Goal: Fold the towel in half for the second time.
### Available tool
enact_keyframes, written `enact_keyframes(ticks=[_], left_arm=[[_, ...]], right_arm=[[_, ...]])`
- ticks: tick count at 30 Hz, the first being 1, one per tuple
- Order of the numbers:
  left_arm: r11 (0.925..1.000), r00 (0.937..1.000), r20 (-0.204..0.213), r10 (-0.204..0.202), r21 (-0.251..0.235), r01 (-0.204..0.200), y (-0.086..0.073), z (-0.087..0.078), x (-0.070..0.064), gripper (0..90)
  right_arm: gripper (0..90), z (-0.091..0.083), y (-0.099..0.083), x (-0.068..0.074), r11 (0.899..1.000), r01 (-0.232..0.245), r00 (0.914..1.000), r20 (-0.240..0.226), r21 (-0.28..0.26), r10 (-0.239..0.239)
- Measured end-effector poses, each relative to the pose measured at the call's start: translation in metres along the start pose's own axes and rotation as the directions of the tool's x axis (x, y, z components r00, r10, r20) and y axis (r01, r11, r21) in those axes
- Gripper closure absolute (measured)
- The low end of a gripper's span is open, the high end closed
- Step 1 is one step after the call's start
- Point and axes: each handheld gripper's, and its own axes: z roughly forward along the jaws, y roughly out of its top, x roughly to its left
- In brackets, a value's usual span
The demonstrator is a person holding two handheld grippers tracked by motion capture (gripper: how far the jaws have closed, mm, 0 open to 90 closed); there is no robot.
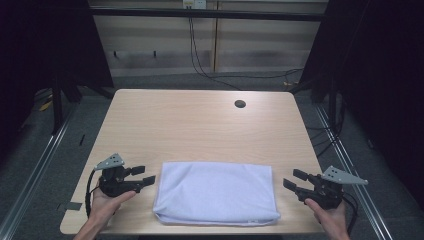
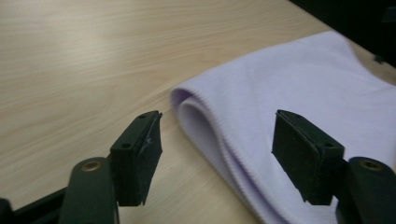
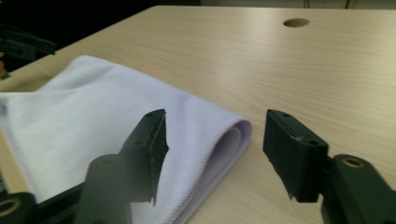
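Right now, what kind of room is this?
Probably a lab or recording room. A plain desk with a cable hole stands inside a dark metal frame, cables hang down the wall behind, and rails run along the grey floor.

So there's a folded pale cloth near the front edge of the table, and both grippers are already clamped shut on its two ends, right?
Not quite. The folded pale cloth is near the front edge, but the left gripper and right gripper are open beside its ends, gripping nothing, as both gripper views show.

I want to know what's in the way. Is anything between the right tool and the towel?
No. In the high view, bare table separates the right tool from the folded white towel.
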Motion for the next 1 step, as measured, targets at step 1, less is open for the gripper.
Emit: enact_keyframes(ticks=[1], left_arm=[[0.9998, 0.9998, 0.009, -0.019, 0.004, 0.019, -0.0012, 0.0013, 0.0011, 29.6]], right_arm=[[36.4, 0.0021, -0.0058, -0.0037, 1.000, -0.011, 0.9997, 0.022, 0.018, 0.011]])
